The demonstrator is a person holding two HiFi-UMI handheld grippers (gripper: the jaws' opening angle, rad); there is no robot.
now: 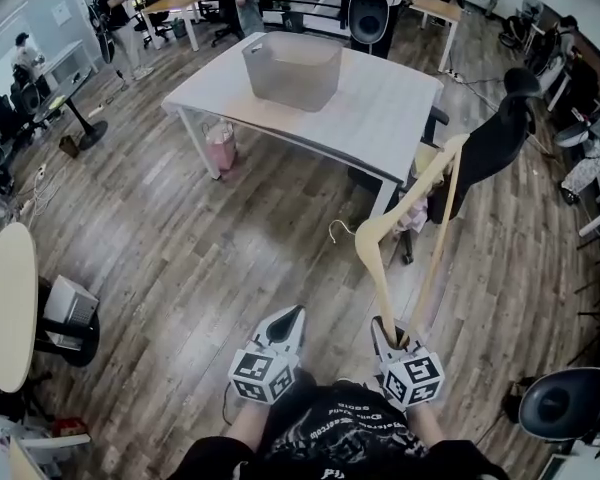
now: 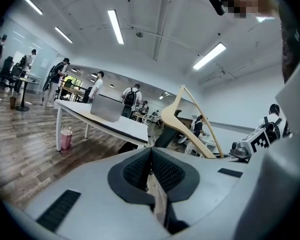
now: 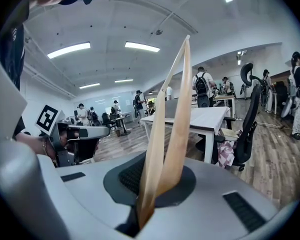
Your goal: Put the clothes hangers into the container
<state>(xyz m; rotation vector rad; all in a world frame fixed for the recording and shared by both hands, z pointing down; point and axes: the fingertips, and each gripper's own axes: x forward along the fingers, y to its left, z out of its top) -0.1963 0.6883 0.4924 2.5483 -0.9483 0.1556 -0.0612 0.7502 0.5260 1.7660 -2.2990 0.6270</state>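
The left gripper (image 1: 293, 316) is close to the person's body and points out over the wood floor (image 1: 210, 248). Its two jaws are pressed together and there is nothing between them. Just beside it is the right gripper (image 1: 388, 328). Its jaws are squeezed tight on one end of a wooden clothes hanger (image 1: 376, 273). The hanger sticks up and away from the gripper, in the air above the floor. Its metal hook (image 1: 340, 230) points off to the left.

Farther off is a white table (image 1: 390, 108). A black office chair (image 1: 495, 143) stands at the table's right side, and a pink bag (image 1: 221, 146) sits on the floor under its left end. The grey container (image 1: 292, 73) stands on the far part of the table, well apart from the hanger. Some people (image 1: 115, 13) are standing at the back of the room.
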